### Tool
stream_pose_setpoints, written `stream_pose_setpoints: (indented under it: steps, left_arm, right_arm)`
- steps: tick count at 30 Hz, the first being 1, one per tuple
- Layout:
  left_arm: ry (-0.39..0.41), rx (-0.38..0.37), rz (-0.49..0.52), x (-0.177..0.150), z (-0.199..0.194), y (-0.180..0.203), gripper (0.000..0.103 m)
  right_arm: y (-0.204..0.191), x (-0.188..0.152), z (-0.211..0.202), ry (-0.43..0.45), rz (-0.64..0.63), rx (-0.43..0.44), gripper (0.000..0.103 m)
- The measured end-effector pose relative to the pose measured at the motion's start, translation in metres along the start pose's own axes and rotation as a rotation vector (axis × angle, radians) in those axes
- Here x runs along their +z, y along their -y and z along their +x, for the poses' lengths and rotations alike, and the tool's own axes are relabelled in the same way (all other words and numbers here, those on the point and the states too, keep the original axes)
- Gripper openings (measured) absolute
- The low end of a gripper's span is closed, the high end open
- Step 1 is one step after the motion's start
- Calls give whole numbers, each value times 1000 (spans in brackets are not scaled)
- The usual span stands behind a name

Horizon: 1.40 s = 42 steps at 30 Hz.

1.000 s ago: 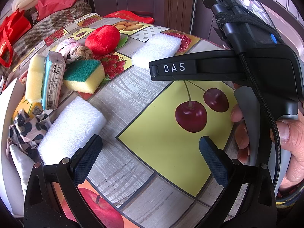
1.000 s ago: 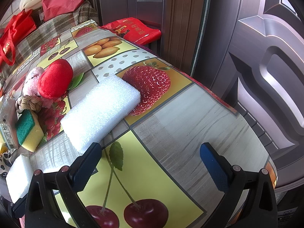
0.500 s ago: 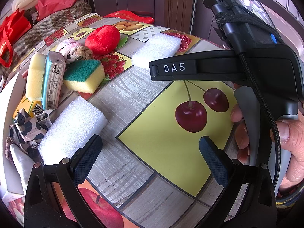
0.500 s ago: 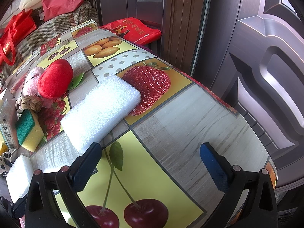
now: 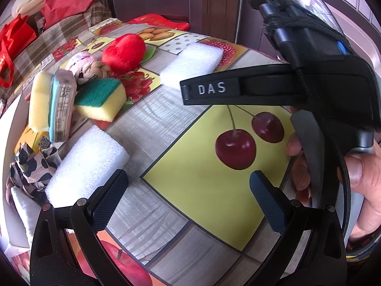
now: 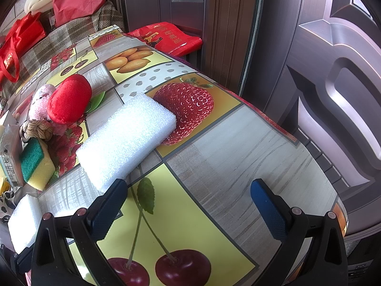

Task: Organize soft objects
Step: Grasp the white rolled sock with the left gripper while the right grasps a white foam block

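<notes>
On the fruit-print tablecloth lie two white foam blocks: one [image 5: 88, 162] by my left gripper's left finger, the other [image 6: 126, 140] just ahead of my right gripper's left finger, also seen in the left wrist view [image 5: 193, 63]. A red plush heart [image 5: 123, 52] [image 6: 69, 101], a pink plush [image 6: 41, 100], a rope knot [image 5: 95, 70], a green-topped yellow sponge [image 5: 101, 100] [image 6: 37, 164], a yellow sponge [image 5: 39, 100] and a wrapped pack [image 5: 62, 104] sit at the left. My left gripper [image 5: 188, 200] and right gripper [image 6: 188, 207] are open and empty, low over the table.
A spotted cloth [image 5: 28, 166] lies at the table's left edge. Red bags [image 6: 16, 45] and a checked cover [image 6: 71, 35] are behind the table. A red bag [image 6: 166, 38] sits by the dark door [image 6: 321, 71]. The table's right edge [image 6: 333, 190] is close.
The left view has shifted slightly, so the near foam block sits a little closer to the left finger. The right gripper has not moved.
</notes>
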State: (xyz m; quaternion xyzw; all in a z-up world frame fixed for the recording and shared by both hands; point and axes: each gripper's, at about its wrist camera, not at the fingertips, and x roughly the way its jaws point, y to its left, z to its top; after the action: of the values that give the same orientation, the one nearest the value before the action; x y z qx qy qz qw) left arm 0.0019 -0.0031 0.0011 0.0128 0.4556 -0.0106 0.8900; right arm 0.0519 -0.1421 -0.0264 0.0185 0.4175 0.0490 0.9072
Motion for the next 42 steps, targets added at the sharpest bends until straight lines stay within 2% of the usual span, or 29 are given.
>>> stream_pose_setpoints:
  steps: [3,5,6,8,9,11,13,14,16,19,20,21,23,26,28,30,33,35,38,42]
  left_arm:
    - [43,-3,-14,-3,-11,-2,102]
    - [166,27,-52,-8,-38,-8,102]
    - [196,24,-62,-11,-45,-10,102]
    - [290,-17,-117,-20,-71,-21,102]
    - [363,-24,-159,-28,-88,-30,102]
    - [464,33,-208,-40,-109,-45,102]
    - [562,151,-253,-55,-130,-63,103]
    - [599,218,-265,-60,-137,-71,103]
    - [664,346,-291,-72,-151,-86,103]
    - [721,414,-342,-87,-158,-108,103]
    - [721,422,-352,-90,-156,-112,103]
    - [715,427,-369,-95,-154,-119,103]
    - [695,415,-383,-101,-147,-127,103]
    - [606,365,-450,-108,-141,-148,103]
    - [553,336,-471,-109,-134,-156,103]
    - [500,294,-459,-111,-129,-156,103]
    - [451,236,-415,-110,-124,-146,103]
    - [401,209,-385,-105,-117,-139,103]
    - [320,180,-339,-97,-105,-129,103]
    - [300,194,-301,-94,-100,-121,103]
  right_arm:
    - [0,0,0,0,1,1,103]
    - [-1,0,0,0,0,0,103]
    - [-1,0,0,0,-1,-1,103]
    - [0,0,0,2,4,5,103]
    - [-1,0,-1,8,12,12,103]
    - [1,0,-7,42,51,78,103]
    - [6,-2,-18,112,94,199,103]
    - [7,-4,-26,156,107,233,103]
    - [7,-8,-49,296,112,297,103]
    - [4,-19,-82,549,70,354,103]
    - [1,-22,-93,629,37,393,103]
    - [-2,-24,-100,668,1,423,103]
    - [-15,-19,-107,663,-91,443,103]
    - [-41,-14,-101,549,-213,481,103]
    - [-54,-14,-90,468,-267,562,103]
    - [-66,-17,-75,362,-298,640,103]
    - [-88,-25,-62,226,-402,663,103]
    - [-101,-34,-68,205,-490,676,103]
    - [-127,-47,-72,187,-629,643,103]
    - [-152,-54,-64,133,-709,637,103]
